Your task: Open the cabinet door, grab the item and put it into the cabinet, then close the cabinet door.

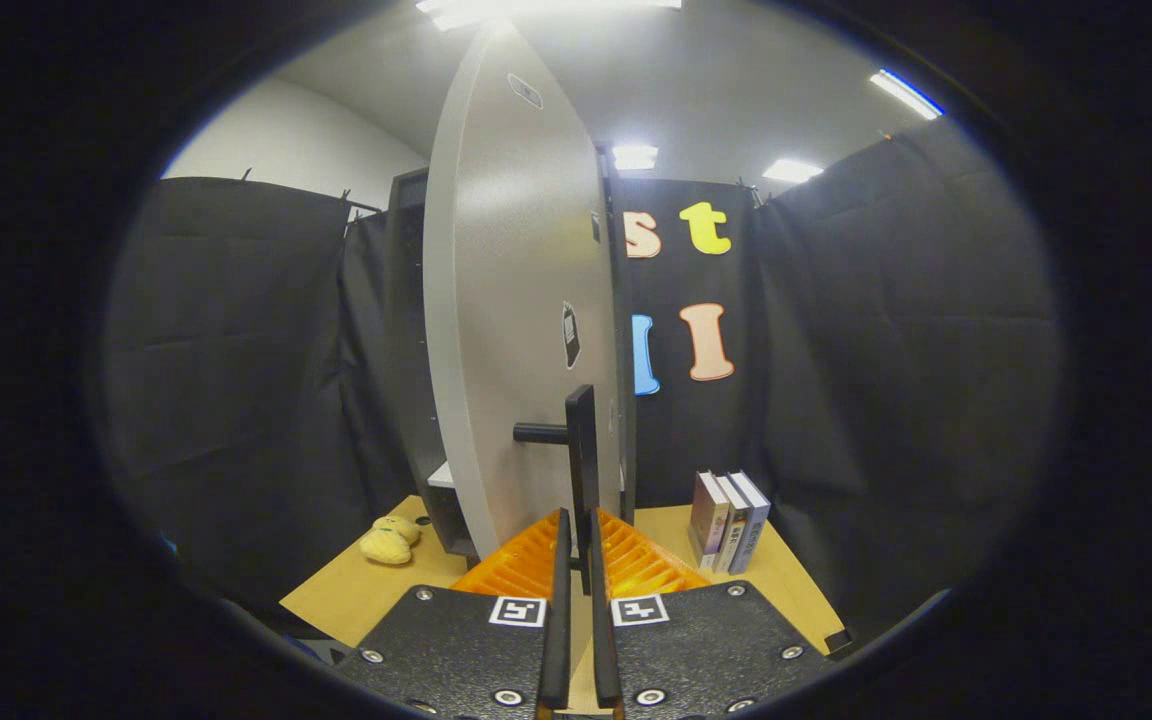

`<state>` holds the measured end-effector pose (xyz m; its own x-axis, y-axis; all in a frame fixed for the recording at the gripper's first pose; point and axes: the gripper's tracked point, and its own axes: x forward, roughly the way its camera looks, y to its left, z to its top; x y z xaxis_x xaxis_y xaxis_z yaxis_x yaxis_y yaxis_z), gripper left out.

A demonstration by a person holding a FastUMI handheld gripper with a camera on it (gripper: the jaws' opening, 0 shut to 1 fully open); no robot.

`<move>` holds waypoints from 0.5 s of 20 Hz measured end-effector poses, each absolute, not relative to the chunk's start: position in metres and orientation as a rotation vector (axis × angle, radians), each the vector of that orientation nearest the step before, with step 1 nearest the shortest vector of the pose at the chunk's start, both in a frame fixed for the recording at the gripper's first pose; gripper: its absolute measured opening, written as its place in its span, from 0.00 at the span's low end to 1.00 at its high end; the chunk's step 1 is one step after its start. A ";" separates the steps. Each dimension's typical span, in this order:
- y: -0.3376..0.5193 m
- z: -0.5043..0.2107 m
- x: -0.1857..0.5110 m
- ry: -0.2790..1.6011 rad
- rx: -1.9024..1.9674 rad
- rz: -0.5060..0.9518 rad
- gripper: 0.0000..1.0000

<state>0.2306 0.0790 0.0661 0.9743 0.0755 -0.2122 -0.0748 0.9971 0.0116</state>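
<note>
Gripper [579,545]: two orange ribbed fingers [521,562] drawn close together, clamped on the lower end of the handle, one finger pressing each side of the bar.

Handle [581,450]: black vertical bar, upright, carried on a short black horizontal post fixed to the door. Its lower end sits between the fingers; its upper end rises clear above them.

Cabinet door [511,300]: pale grey panel, swung partly open, seen nearly edge-on directly behind the handle. Small dark stickers on its face above the handle.

Cabinet [406,330]: dark grey body left of the handle, behind the door's free edge. A pale shelf edge shows in the gap low down; the interior is otherwise hidden.

Table [336,595]: light wooden top, bearing the cabinet and spreading to both sides of the handle.

Plush toy [389,540]: yellow, soft, lying on the table well left of the handle, near the cabinet's lower corner, outside the cabinet.

Books [729,522]: three, standing upright and touching one another, on the table right of the handle, spines outward.

Booth wall [886,350]: black cloth, beyond the handle on all sides.
</note>
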 end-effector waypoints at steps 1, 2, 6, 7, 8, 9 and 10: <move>0.062 0.067 0.236 0.210 0.007 0.045 0.10; 0.049 0.068 0.237 0.206 0.002 0.018 0.10; 0.005 0.070 0.240 0.202 0.001 -0.075 0.08; 0.005 0.068 0.240 0.205 0.025 -0.062 0.07; 0.008 0.069 0.237 0.207 0.046 -0.044 0.04; 0.010 0.066 0.239 0.209 0.047 -0.042 0.03; 0.008 0.067 0.236 0.201 0.037 -0.047 0.03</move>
